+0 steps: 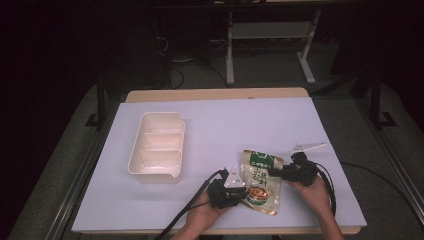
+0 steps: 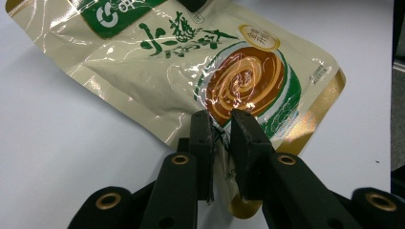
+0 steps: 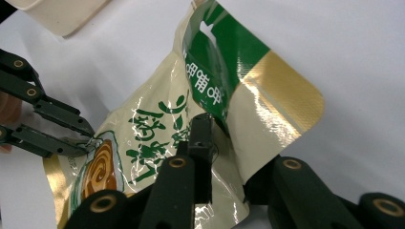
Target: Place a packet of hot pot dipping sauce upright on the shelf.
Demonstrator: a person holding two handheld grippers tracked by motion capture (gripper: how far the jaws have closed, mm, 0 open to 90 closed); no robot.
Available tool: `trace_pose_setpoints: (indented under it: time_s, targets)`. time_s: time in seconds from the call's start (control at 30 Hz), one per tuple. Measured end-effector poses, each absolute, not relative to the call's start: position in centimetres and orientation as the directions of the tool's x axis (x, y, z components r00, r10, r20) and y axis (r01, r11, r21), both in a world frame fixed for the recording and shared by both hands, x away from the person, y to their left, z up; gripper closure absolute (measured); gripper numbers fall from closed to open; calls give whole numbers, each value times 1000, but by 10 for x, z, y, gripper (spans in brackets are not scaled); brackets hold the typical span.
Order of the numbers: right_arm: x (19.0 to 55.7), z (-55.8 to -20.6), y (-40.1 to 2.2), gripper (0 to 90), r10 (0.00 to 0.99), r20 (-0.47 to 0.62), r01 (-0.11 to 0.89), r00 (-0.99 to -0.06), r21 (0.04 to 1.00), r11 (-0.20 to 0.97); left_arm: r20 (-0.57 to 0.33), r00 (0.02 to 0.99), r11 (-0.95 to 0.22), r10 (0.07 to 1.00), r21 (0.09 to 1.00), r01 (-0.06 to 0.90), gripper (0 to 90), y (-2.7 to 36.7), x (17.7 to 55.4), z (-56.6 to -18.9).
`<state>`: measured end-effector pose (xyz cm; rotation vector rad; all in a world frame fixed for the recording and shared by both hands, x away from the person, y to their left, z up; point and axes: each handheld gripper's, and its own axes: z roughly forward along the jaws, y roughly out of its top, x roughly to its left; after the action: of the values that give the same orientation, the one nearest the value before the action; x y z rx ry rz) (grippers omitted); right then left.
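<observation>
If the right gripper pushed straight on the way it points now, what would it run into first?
The right gripper, already clamped on the food pouch, points toward the left gripper holding its other edge; beyond that lies the white divided tray. Depth is uncertain.

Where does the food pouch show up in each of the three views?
High view: the food pouch lies low, right of centre, between the two hands.
Left gripper view: the pouch spans the upper middle, its lower edge pinched by the left tongs.
Right gripper view: the pouch runs from centre to bottom left.
Shared landmark: its green band.
</observation>
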<state>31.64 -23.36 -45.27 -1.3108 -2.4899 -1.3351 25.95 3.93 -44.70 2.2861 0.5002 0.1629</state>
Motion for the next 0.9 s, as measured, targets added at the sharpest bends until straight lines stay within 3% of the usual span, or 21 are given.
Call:
trace_pose_setpoints:
  time_s: [0.1, 0.33, 0.9]
  targets:
    - [316, -451, -236, 838, 654, 391, 681, -648, 683, 266, -60, 911, -606, 407, 729, 319, 771, 42, 261, -448]
    - [314, -443, -235, 877, 657, 385, 678, -648, 685, 267, -96, 914, -575, 394, 750, 326, 700, 52, 260, -447]
    - [304, -393, -221, 888, 625, 335, 605, -705, 745, 283, -92, 917, -502, 388, 813, 294, 572, 92, 240, -438]
